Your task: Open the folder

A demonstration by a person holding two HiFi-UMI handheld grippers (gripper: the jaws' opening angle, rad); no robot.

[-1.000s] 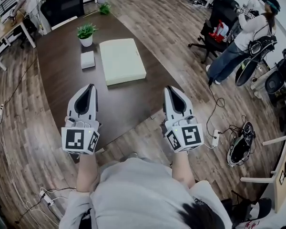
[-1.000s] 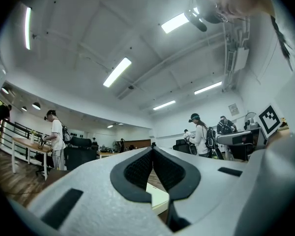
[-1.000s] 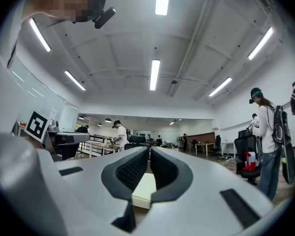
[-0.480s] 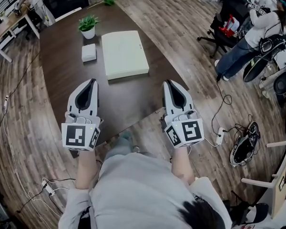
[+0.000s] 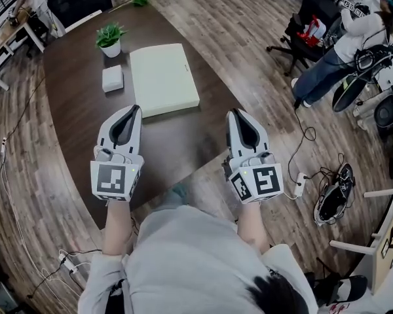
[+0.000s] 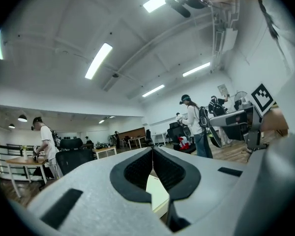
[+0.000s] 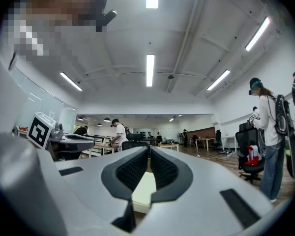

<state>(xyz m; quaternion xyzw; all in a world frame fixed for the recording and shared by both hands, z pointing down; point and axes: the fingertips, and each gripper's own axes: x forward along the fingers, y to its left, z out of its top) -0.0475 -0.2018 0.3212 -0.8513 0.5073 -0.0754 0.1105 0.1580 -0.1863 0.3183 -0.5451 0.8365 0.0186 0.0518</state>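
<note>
A pale green closed folder [image 5: 162, 78] lies flat on the dark brown table [image 5: 72, 103], ahead of both grippers. My left gripper [image 5: 132, 109] hovers over the table just short of the folder's near left corner, its jaws shut and empty. My right gripper [image 5: 235, 112] hangs at the table's right edge, below and right of the folder, also shut on nothing. In the left gripper view the folder [image 6: 157, 193] shows below the closed tips [image 6: 152, 149]. In the right gripper view the folder [image 7: 143, 188] shows the same way under the closed tips [image 7: 149, 149].
A small white box [image 5: 112, 78] sits left of the folder and a potted plant [image 5: 109, 39] stands behind it. The table's curved front edge runs under my hands. A person [image 5: 354, 41] and an office chair [image 5: 311, 18] stand at the right, with cables [image 5: 308, 169] on the floor.
Both grippers have edged forward towards the folder, the left tip now closer to its near edge. Both stay shut.
</note>
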